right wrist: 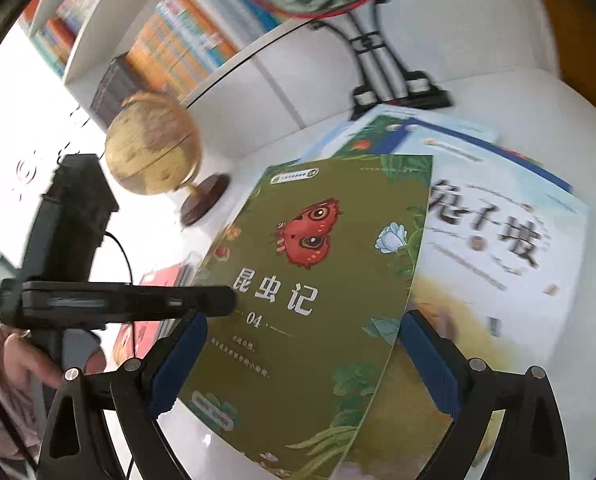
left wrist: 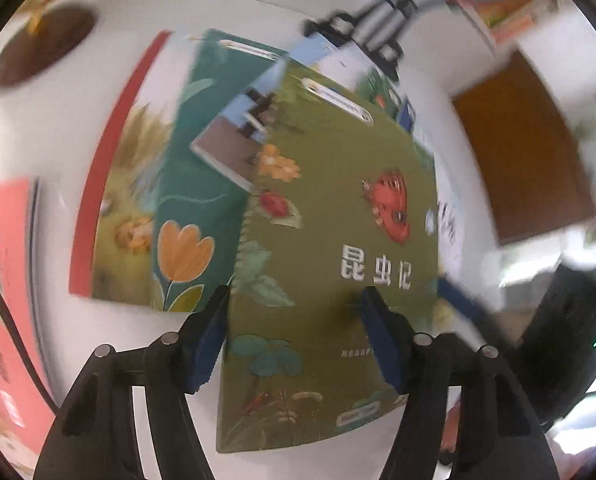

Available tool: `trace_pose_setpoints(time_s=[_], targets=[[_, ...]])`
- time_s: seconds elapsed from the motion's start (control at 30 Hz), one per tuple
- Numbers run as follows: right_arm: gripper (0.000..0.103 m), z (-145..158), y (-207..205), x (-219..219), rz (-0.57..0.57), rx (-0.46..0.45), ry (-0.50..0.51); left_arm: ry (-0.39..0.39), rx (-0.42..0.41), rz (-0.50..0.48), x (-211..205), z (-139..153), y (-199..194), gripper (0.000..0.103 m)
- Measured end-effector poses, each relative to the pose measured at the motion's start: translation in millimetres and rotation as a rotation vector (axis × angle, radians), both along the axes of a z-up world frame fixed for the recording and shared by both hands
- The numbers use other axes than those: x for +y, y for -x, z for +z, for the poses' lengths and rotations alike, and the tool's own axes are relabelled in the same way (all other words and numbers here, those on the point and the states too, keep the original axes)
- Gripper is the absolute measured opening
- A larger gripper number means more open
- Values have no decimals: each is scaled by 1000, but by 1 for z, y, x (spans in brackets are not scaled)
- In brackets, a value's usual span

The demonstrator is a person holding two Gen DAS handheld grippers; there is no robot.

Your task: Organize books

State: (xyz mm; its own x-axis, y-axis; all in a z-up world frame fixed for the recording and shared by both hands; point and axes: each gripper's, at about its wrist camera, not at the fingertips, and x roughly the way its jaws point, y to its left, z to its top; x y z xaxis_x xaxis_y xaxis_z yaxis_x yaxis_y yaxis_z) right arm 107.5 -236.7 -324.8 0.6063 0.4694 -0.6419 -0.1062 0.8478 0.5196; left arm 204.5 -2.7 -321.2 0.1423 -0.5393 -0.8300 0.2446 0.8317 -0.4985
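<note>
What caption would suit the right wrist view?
Open right gripper above the green insect book lying on scattered books, globe behind.

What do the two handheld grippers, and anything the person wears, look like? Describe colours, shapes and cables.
Left gripper and right gripper: black angular frames, silver pivot pins, blue ridged finger pads. A black cable trails from the left one's body. The person's sleeve is pale pinkish-grey.

A: We're over a white table, books spread loosely across it, an olive-green book lying topmost.

B: We see a pale blue book under its edge, a globe on its brown base, and a black stand at the back.

A: And a pink book lies apart.
</note>
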Motion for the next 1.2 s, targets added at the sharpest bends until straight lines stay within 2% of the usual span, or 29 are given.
trace_pose_setpoints(time_s=[0.1,0.2,0.3,0.47,0.63,0.67,0.73,0.8,0.9,0.97,1.03,1.1,1.2], targets=[[97,-4,10,-7,-72,38,-11,-27,-18,18,0,1,1,62],[97,-9,25,-20,-123,67,-89,-47,-44,-4,-5,3,7,62],[97,-11,36,-26,-121,111,-135,-26,-15,10,-3,2,10,62],[97,-15,52,-32,-151,205,-249,-33,26,-23,-4,1,12,62],[96,-18,52,-28,-114,291,-325,-45,79,-37,-5,-1,16,60],[93,-18,50,-25,-88,315,-336,-42,103,-33,-4,-2,17,58],[50,-22,45,-20,-57,378,-361,-68,83,-30,-3,2,19,55],[37,-33,42,-17,-94,464,-332,-90,55,-52,-1,6,21,50],[31,-50,45,-22,-131,496,-439,-97,61,-44,5,8,21,46],[24,-52,49,-24,-144,497,-466,-110,52,-19,10,9,22,46],[15,-45,52,-22,-135,465,-446,-121,47,-3,16,10,23,46],[14,-33,56,-20,-100,407,-462,-132,50,13,23,9,22,46],[12,-14,62,-20,-33,296,-505,-78,95,32,34,4,21,46]])
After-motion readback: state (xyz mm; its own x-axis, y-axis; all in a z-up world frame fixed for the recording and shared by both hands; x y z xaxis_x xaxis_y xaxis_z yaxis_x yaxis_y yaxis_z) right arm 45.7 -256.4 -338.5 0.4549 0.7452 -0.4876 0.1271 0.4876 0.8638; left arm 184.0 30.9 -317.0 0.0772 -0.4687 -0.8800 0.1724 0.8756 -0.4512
